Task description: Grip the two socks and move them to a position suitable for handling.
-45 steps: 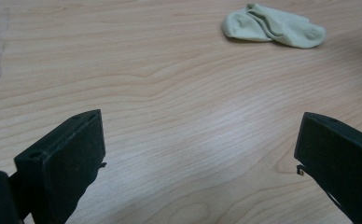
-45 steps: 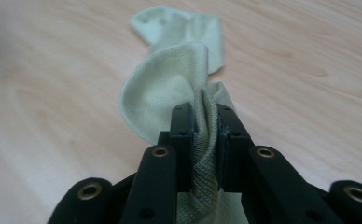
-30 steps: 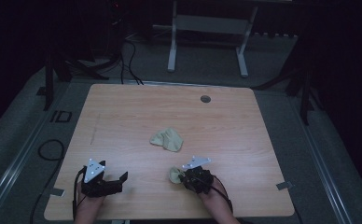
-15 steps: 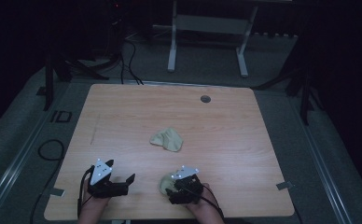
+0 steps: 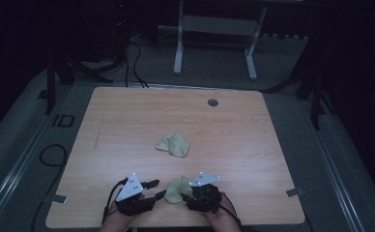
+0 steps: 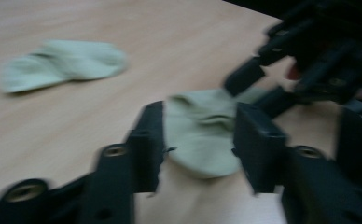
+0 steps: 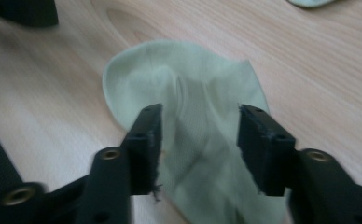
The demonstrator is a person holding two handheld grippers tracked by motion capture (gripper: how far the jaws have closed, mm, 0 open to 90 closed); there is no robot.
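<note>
Pale green sock lies flat on the wooden table, near the front edge, between the two grippers. Left gripper comes in from the sock's left. Its jaws have just been closing. In the left gripper view the sock sits between them, with a gap at each jaw, so nothing is clamped. Right gripper is at the sock's right edge. Its jaws have also just been closing. In the right gripper view they stand apart over the wrinkled fabric, not pinching it. A second pale green sock lies bunched near the table's middle, well apart from both grippers. Small round grey grommet is at the far edge.
</note>
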